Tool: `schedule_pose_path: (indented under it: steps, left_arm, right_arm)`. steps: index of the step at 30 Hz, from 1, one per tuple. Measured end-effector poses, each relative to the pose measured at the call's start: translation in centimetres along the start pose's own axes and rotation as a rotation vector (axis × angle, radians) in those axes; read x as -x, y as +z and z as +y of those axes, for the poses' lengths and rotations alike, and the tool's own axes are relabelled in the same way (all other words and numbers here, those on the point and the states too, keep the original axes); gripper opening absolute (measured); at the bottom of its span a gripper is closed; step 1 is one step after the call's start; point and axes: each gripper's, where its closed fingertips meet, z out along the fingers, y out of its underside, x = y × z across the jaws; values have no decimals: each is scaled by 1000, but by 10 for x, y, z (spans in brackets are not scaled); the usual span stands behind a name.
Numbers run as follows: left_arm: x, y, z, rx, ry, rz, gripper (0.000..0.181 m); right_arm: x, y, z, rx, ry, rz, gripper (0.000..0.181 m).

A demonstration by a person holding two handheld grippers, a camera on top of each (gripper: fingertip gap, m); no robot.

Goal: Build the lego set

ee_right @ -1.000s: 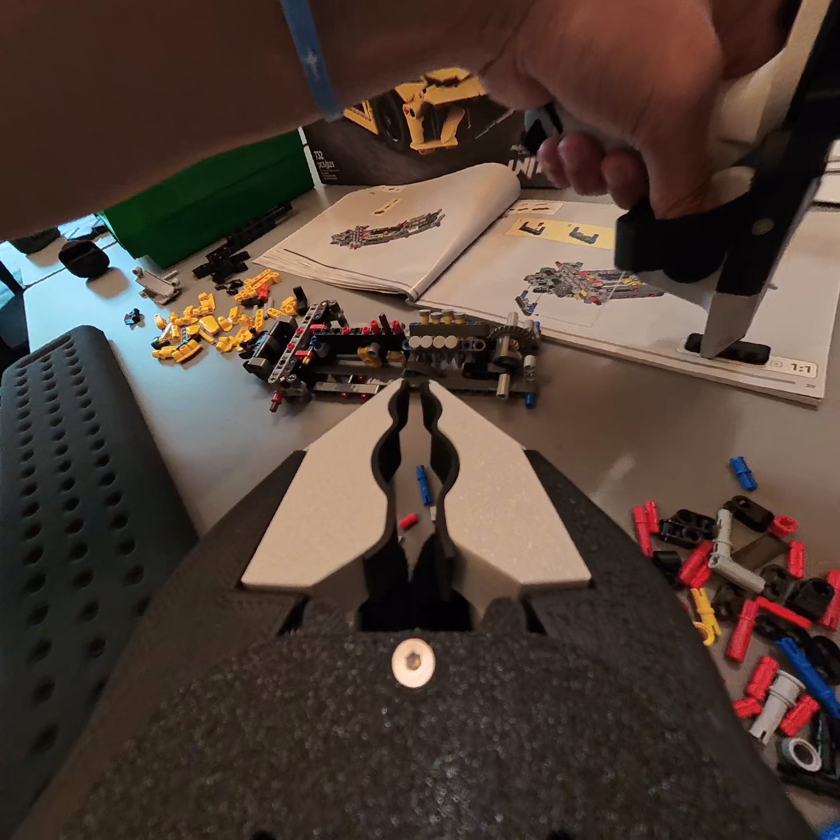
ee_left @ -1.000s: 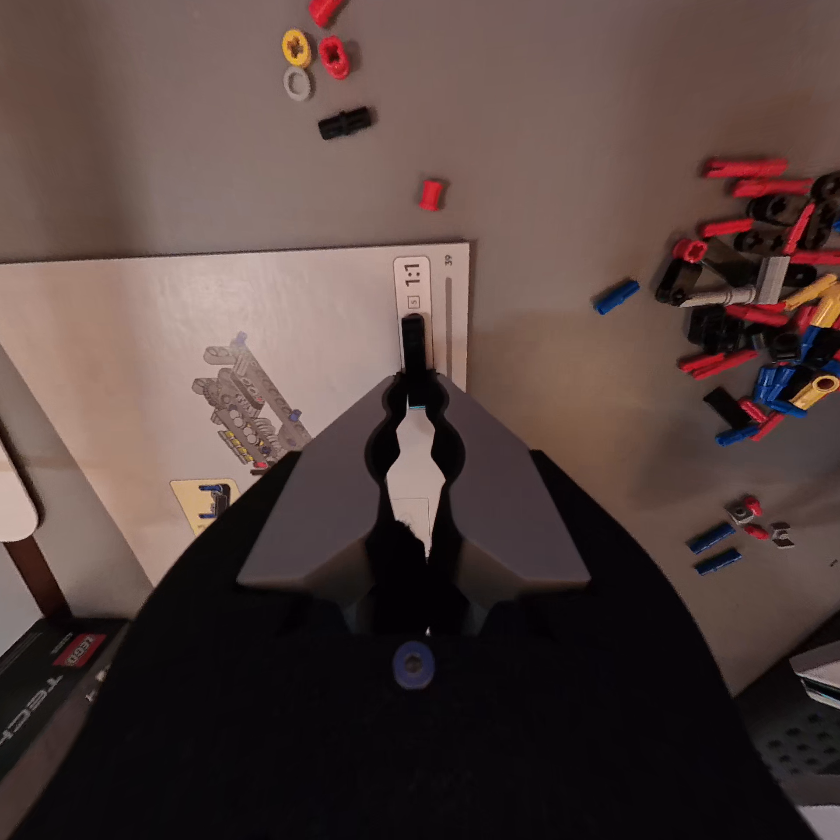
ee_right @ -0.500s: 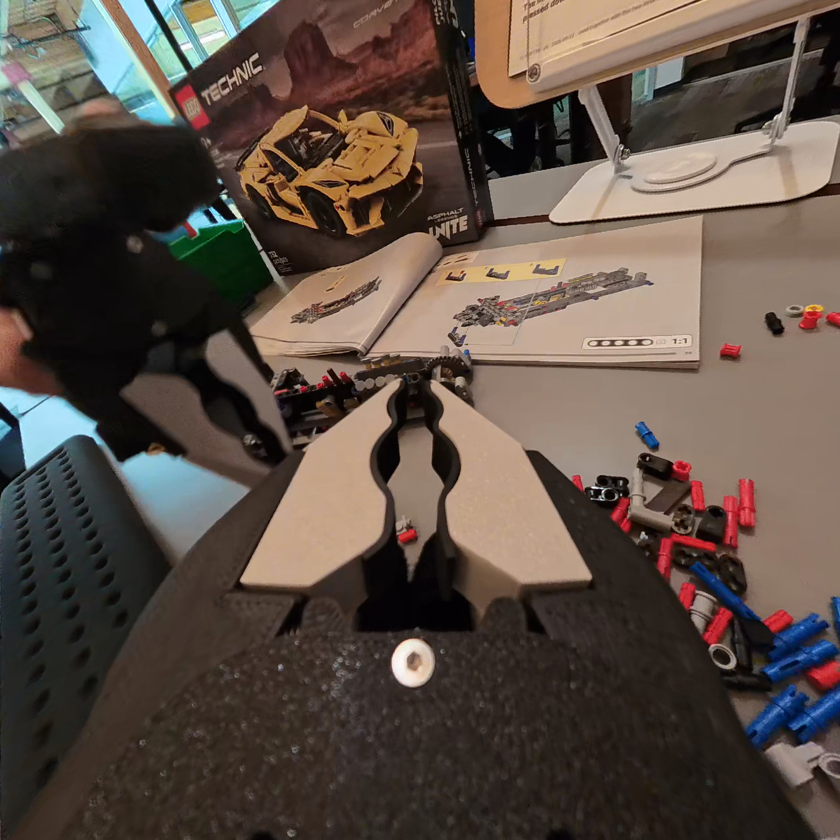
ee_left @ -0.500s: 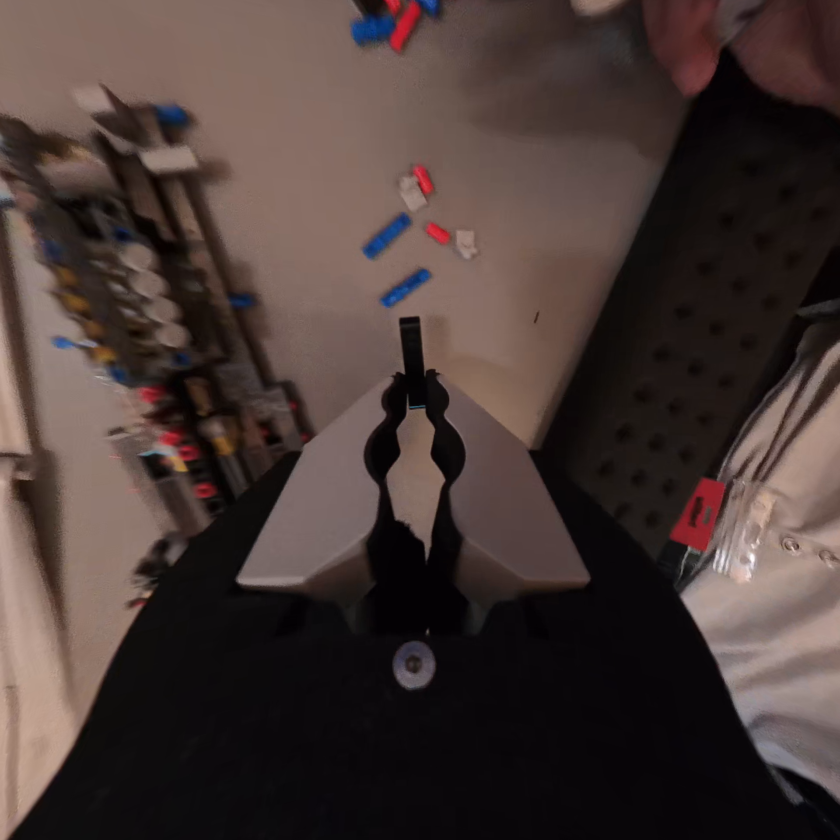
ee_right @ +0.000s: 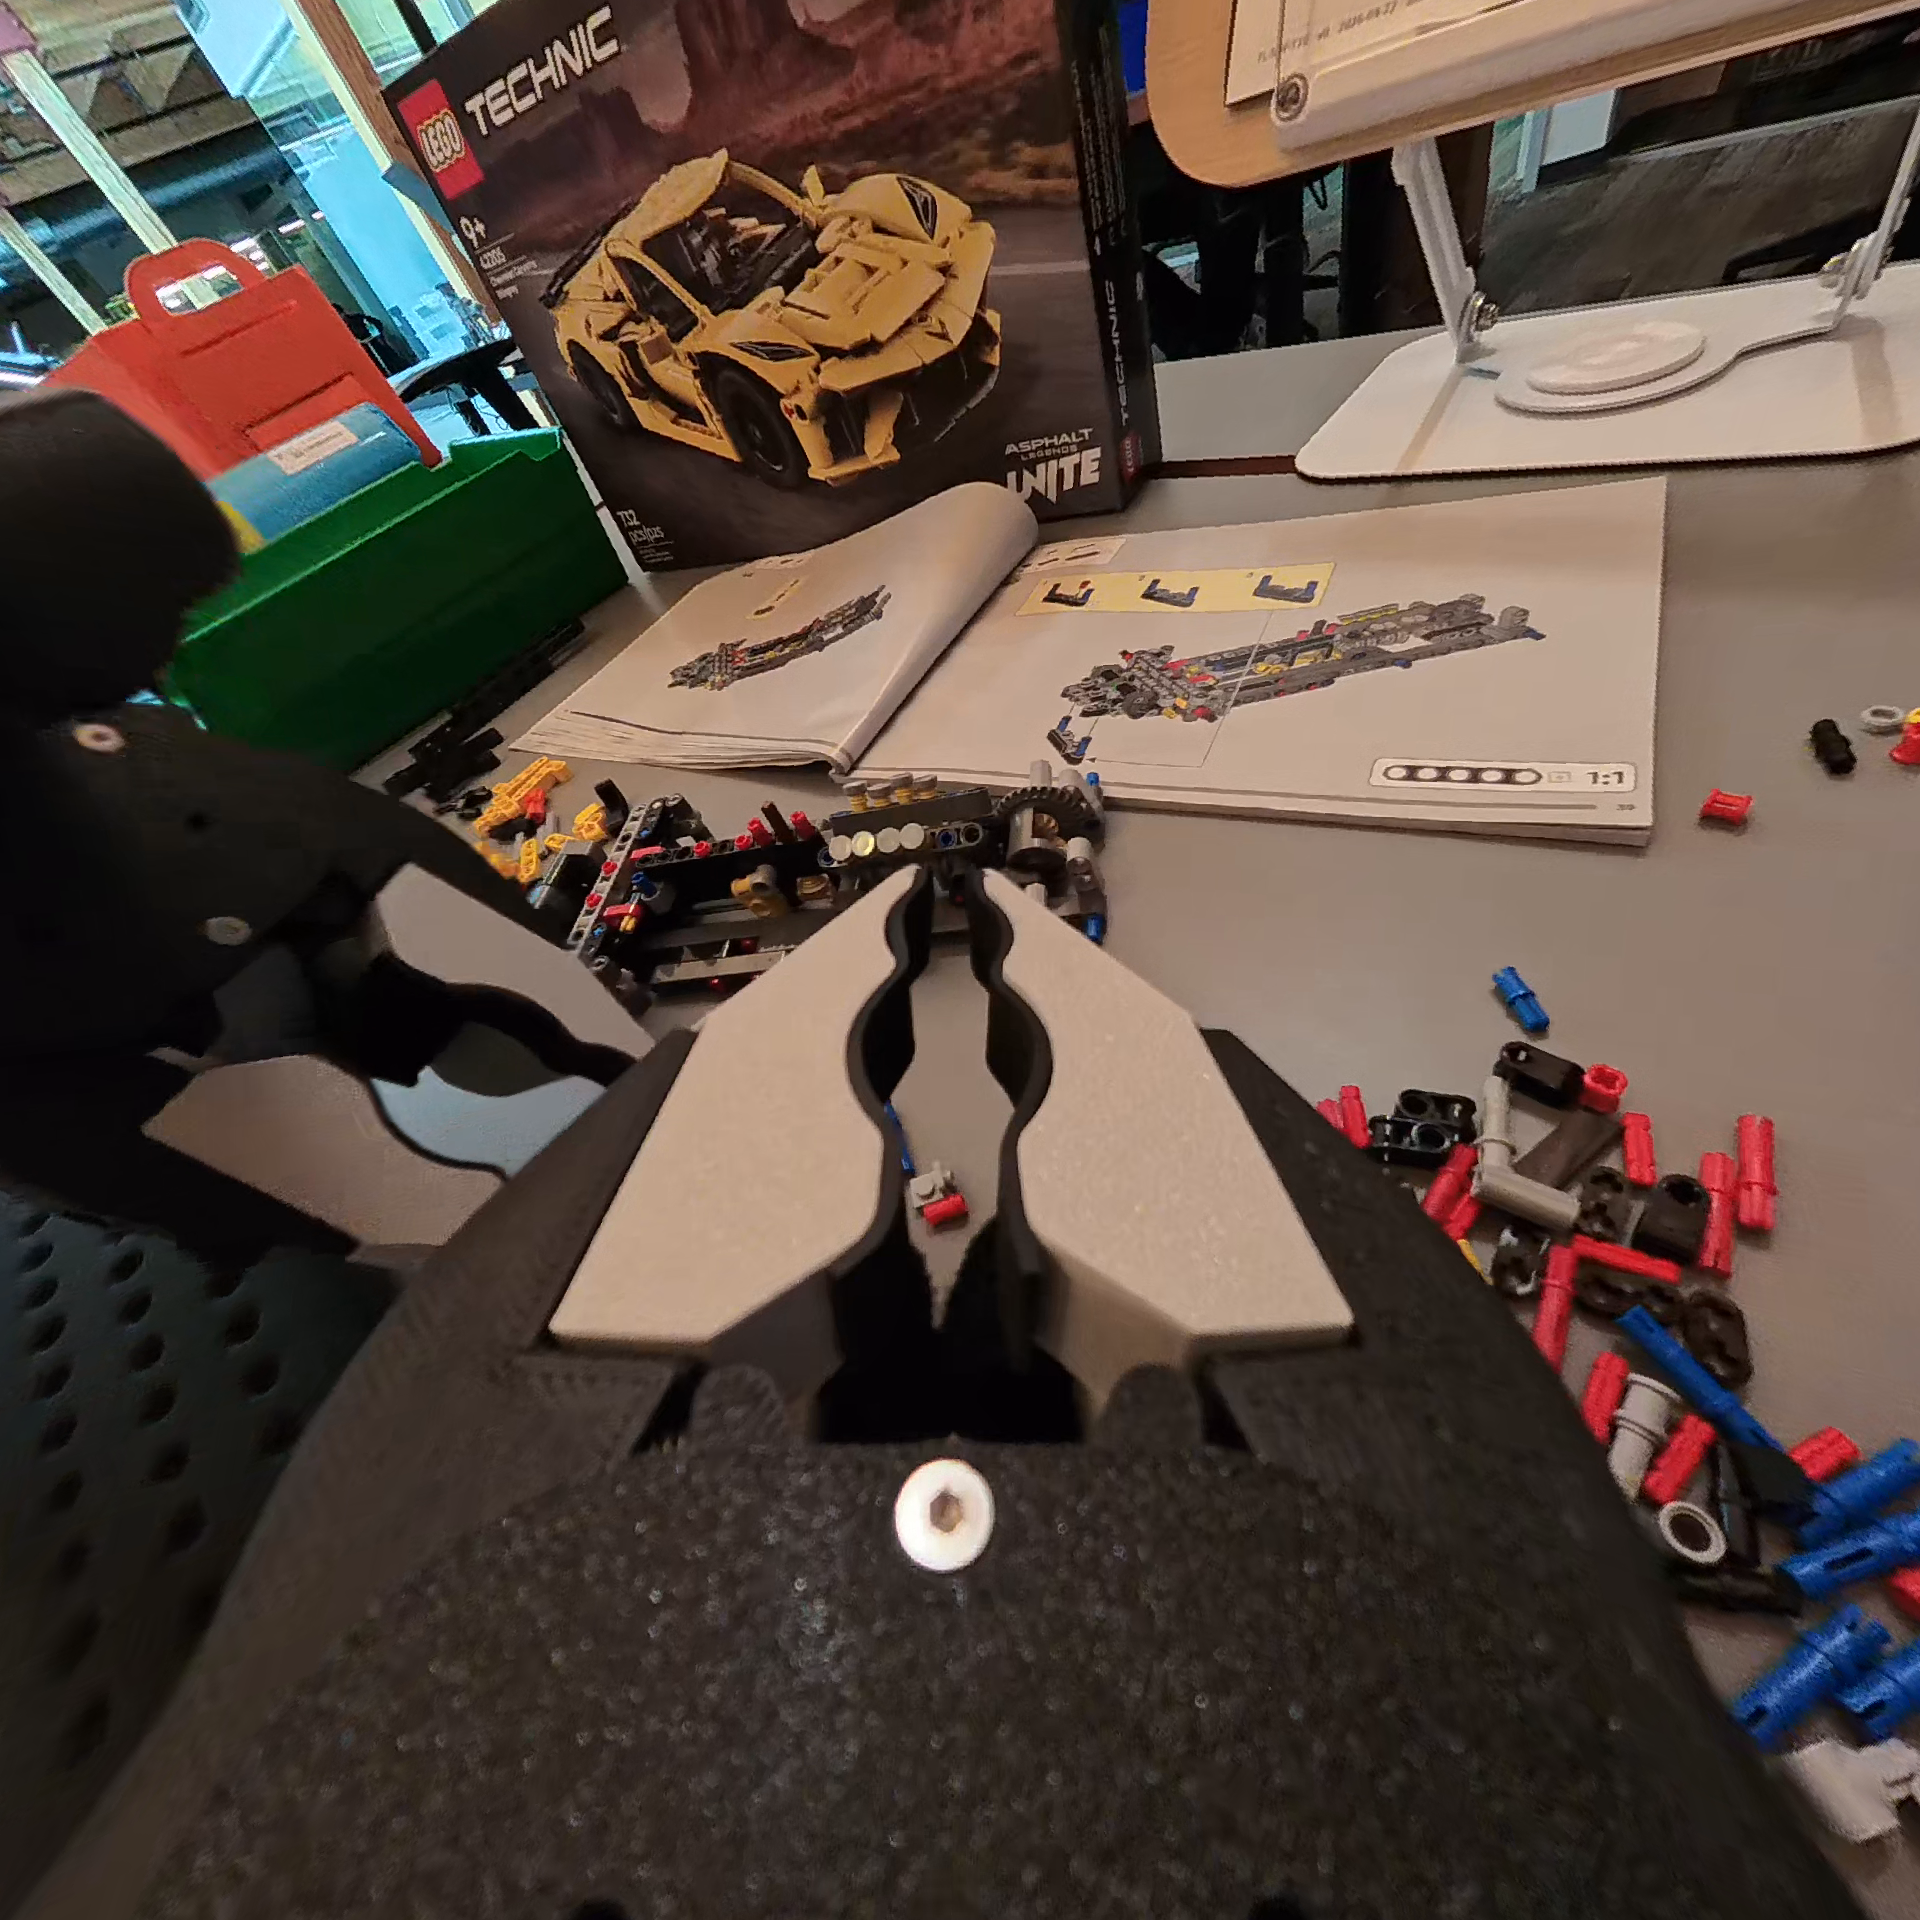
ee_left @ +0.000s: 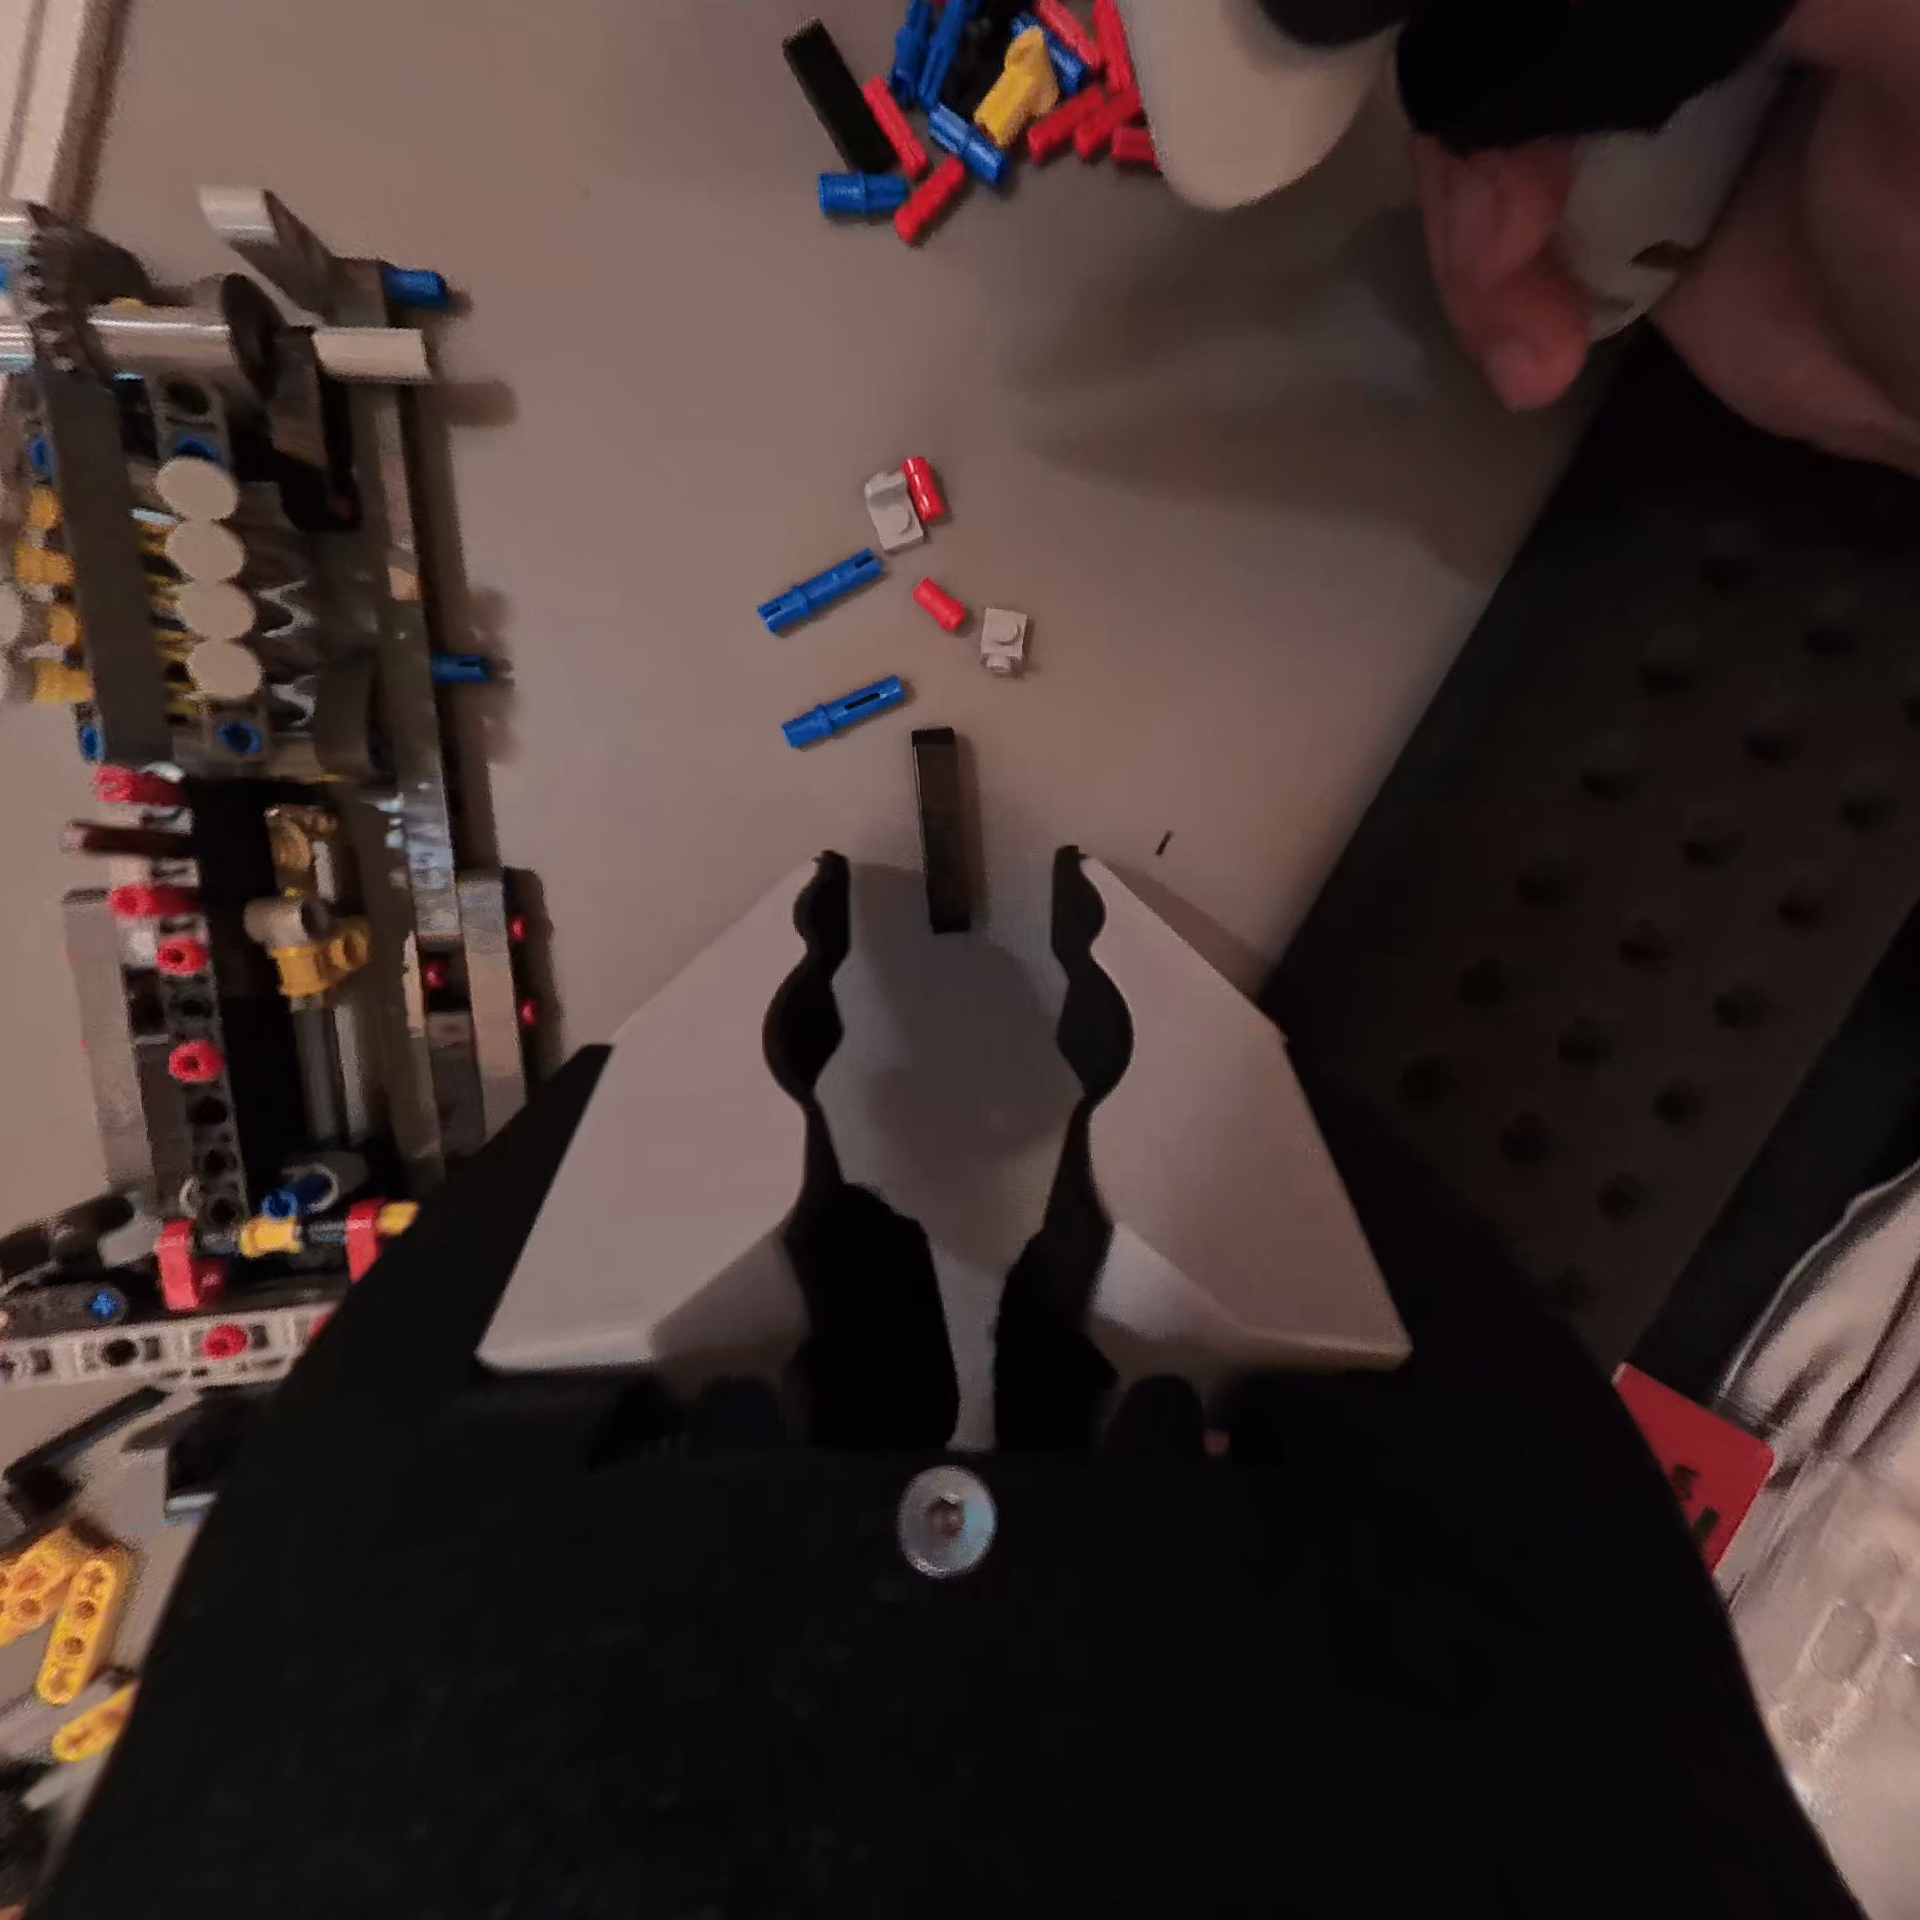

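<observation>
The left gripper is gaping open over a slim black plastic beam lying on the grey worktop; the right gripper is sitting nearly closed, empty, and the green plastic bin is holding a blue roll.

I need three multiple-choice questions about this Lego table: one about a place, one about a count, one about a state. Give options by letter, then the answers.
1. Where does the black beam lie?
A. on the booklet
B. on the table, between the left gripper tips
C. in the green bin

2. How many blue pins lie just ahead of that beam?
A. two
B. five
C. none

3. How are the left gripper's jaws?
A. shut on the beam
B. open
C. hidden

Answers: 1 B, the beam rests on the grey table between the tips; 2 A, two blue pins show there; 3 B, a wide gap, touching nothing.
</observation>
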Motion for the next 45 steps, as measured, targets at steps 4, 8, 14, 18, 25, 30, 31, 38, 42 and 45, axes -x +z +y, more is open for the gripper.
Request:
schedule_pose_path:
  steps: [4,8,14,18,25,30,31,38,42,45]
  left_arm:
    - [-6,-25,-4,-162,-25,-10,43]
    - [-24,-54,-5,-314,-82,69,42]
    - [-58,-64,8,-383,-76,153,40]
    - [-62,-59,15,-376,-63,145,40]
    - [-56,-65,15,-397,-89,155,39]
    - [-52,-61,17,-384,-93,154,39]
    - [-50,-60,17,-380,-91,144,39]
    - [-53,-59,16,-375,-68,146,39]
    - [-54,-58,16,-369,-60,149,39]
    - [-52,-57,16,-362,-57,145,39]
  right_arm:
    - [0,0,1,3,-3,2,5]
    - [-2,2,2,14,1,9,5]
    - [-3,3,4,22,1,15,5]
    - [-5,4,4,23,-7,27,5]
    - [-6,7,7,40,-3,27,5]
    - [-4,8,9,52,-18,25,5]
    - [-4,8,9,50,-23,26,5]
    - [-5,7,8,44,-26,35,5]
    - [-5,6,8,43,-25,38,5]
    - [-4,8,9,54,-27,31,5]
